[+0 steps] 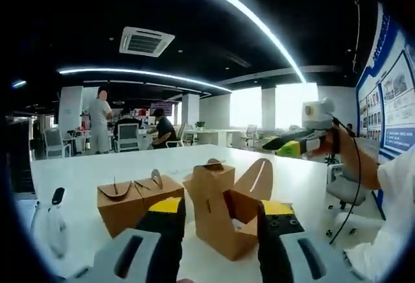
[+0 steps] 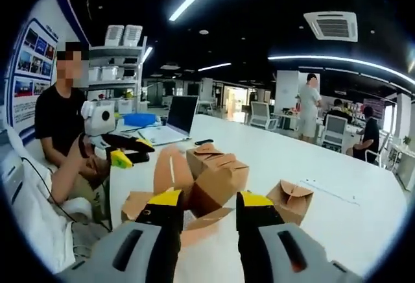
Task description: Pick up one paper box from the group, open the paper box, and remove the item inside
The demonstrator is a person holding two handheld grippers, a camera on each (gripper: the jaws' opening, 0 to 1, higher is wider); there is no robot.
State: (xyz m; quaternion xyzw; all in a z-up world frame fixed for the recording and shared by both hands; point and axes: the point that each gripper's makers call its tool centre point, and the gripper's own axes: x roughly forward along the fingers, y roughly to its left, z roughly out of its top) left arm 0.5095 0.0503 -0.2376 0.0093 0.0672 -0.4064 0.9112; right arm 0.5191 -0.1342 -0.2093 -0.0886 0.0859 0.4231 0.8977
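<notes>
A: nearest thing in the left gripper view is the left gripper (image 1: 220, 221) itself, jaws spread, nothing pinched. Right behind it the open paper box (image 1: 224, 208) sits on the white table (image 1: 91, 169), flaps up. A closed box (image 1: 136, 202) sits just beside it.

B: right gripper view has the right gripper (image 2: 206, 221) with jaws apart too, the same open box (image 2: 207, 182) behind them. It also shows a laptop (image 2: 178, 119) and a seated person (image 2: 58, 117) holding a gripper
</notes>
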